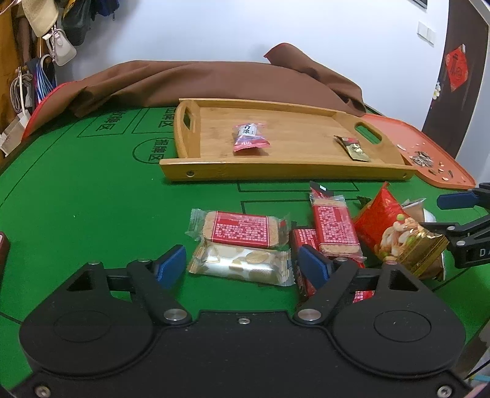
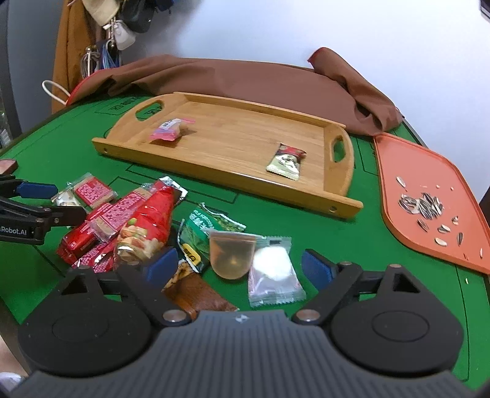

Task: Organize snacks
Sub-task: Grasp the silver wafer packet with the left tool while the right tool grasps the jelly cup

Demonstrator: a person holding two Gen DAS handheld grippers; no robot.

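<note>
Left wrist view: wooden tray [image 1: 275,107] holding two small packets; most snacks [image 1: 324,226] still lying on green tabletop [image 1: 92,199]. Left gripper [image 1: 242,266] fingers straddling silver biscuit packet [image 1: 242,265], wide. Right gripper [image 2: 237,266] fingers wide around jelly cup [image 2: 231,255], gripping nothing.

A green felt counter [image 1: 92,199] printed with dark lines and Chinese characters carries everything. A brown cloth [image 1: 214,82] lies bunched along its far edge, with 1 corner sticking up. At the right, an orange mat [image 2: 428,171] lies flat, scattered with striped sunflower seeds [image 2: 421,205] and bits of shell. Behind the counter stands a white wall [image 1: 306,30]. At the far left hang bags [image 1: 61,49], a pale hat [image 1: 39,15] and an ochre coat [image 2: 69,52]. A red paper decoration [image 1: 457,67] hangs on a dark panel at the right.
</note>
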